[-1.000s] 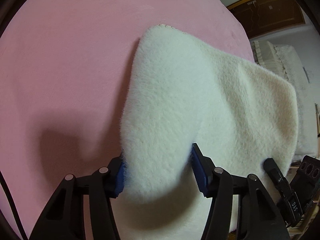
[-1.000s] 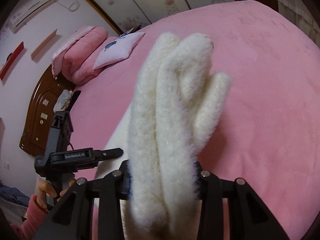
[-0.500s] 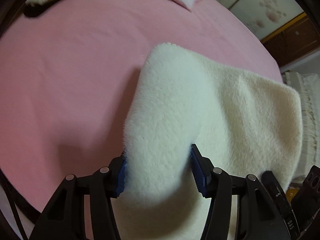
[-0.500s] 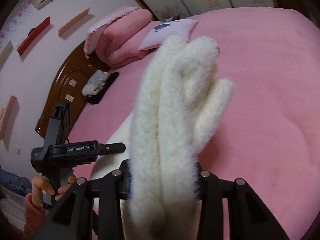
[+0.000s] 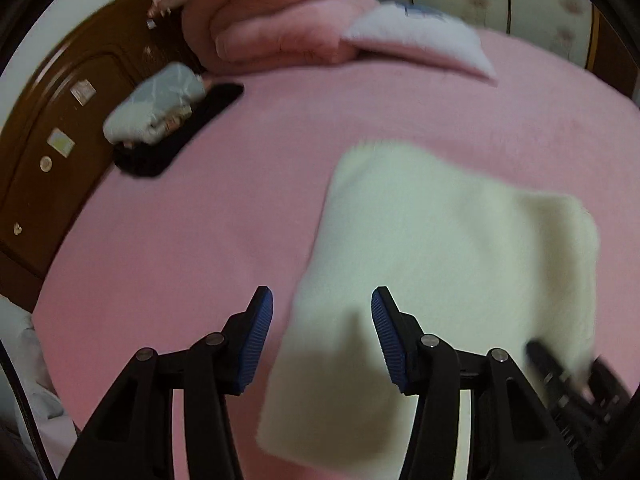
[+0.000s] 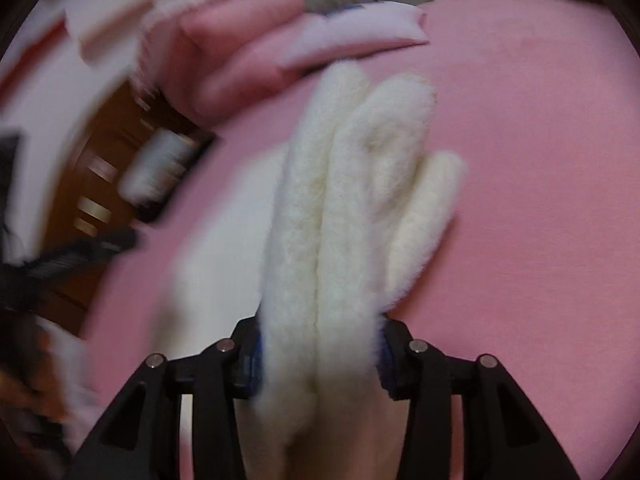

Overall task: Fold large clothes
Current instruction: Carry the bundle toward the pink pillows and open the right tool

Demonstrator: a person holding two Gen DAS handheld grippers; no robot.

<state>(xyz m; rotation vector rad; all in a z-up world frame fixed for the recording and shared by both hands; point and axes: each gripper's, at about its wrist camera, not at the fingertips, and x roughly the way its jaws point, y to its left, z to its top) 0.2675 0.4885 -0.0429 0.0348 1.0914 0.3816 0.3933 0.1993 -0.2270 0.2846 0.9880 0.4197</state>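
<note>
A white fleece garment [image 5: 440,240] lies folded on the pink bed [image 5: 200,220]. My left gripper [image 5: 322,340] hovers over its near left edge. Its jaws are closing, but both blue pads stand free of the fleece. In the right wrist view, thick folds of the same fleece [image 6: 352,200] stick up between the pads of my right gripper [image 6: 320,356]. Those jaws are opening while the fleece still fills the gap and touches both pads. The picture is blurred by motion. The right gripper shows as a dark blur [image 5: 560,380] at the lower right of the left wrist view.
At the head of the bed lie a folded pink quilt [image 5: 280,20] and a white and pink pillow [image 5: 420,40]. A grey bundle [image 5: 156,108] rests on a black item [image 5: 180,136] beside the brown wooden headboard [image 5: 48,120]. Pale wardrobe doors stand behind.
My left gripper has let go of the fleece, which now lies on the bed, and has swung toward the headboard. My right gripper has moved fast with the fleece still in it.
</note>
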